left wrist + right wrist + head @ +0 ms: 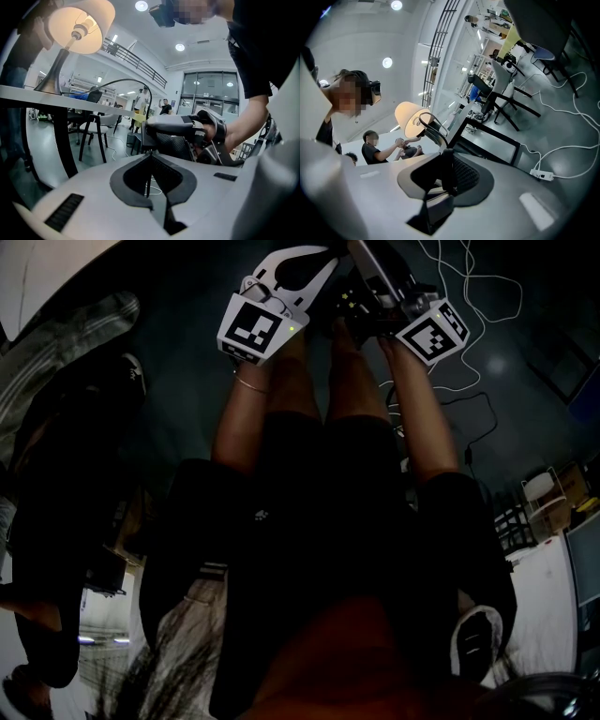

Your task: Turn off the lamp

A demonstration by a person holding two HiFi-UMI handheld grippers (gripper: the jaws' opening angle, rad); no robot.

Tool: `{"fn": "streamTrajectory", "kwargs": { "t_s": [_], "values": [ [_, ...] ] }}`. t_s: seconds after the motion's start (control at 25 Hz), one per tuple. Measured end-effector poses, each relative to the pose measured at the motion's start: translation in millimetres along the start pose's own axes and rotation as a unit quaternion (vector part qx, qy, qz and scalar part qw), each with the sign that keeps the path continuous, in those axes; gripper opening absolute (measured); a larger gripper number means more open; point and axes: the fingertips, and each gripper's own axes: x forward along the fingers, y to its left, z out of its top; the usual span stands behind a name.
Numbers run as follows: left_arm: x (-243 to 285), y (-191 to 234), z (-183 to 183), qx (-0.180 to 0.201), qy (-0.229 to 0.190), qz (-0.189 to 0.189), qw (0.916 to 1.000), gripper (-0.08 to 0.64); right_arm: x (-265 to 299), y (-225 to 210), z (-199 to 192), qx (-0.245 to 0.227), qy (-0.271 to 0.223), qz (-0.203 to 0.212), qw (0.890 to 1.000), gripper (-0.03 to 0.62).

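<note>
Lit lamp (80,24) on table (28,93)

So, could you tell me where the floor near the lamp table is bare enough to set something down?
Bare floor lies between the table leg and the white cables, beside the power strip. Crowded: among those cables, and the spot where left gripper and right gripper both seem to clamp the lamp cord.

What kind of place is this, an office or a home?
Probably a large open workspace or lab, not a home: a balcony railing, tall glass doors, desks with chairs, and a power strip on the floor.
</note>
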Motion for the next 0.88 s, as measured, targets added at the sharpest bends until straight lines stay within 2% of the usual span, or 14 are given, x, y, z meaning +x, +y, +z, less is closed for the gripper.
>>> {"fn": "streamTrajectory", "kwargs": {
  "t_s": [0.88],
  "values": [
    [1.8, -2.4, -9.9, -0.010, 0.008, -0.003, 0.9999, 0.012, -3.0, -6.5, -6.5, 0.012, 0.003, -0.011, 1.000, 0.064]
  ]
}}
